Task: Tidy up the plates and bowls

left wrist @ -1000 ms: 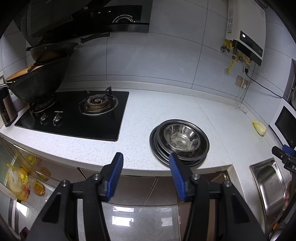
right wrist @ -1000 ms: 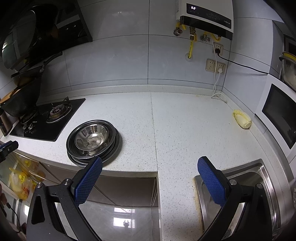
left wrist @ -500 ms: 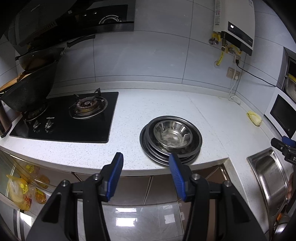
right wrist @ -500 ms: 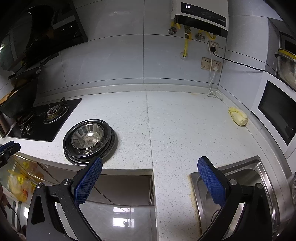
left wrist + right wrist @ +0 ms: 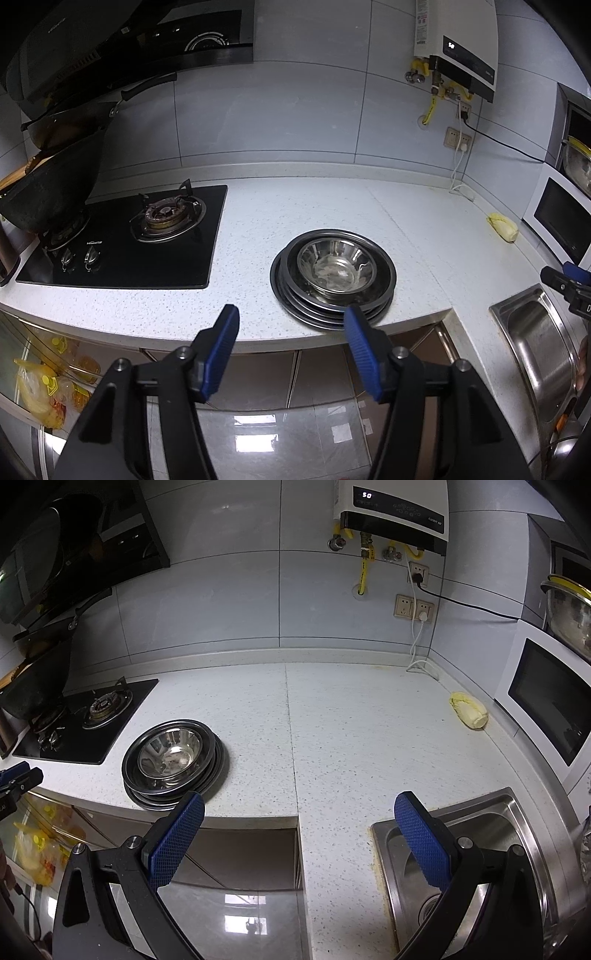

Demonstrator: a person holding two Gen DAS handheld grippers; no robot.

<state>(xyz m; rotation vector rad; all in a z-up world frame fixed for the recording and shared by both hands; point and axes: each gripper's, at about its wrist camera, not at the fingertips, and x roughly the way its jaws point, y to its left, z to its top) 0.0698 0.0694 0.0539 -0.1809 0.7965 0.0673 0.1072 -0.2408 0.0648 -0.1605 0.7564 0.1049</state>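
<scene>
Left gripper is hanging off the surface edge, jaws just widening, nothing between them. Stack of steel plates with a bowl nested on top is sitting beyond, at one o'clock from the jaws. Right gripper jaws are standing wide apart, empty; stack lying at ten o'clock.

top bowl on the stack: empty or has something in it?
Empty. The bowl sits upright on the plates, and both views show only its bare shiny bottom with reflections; no food or water is visible.
</scene>
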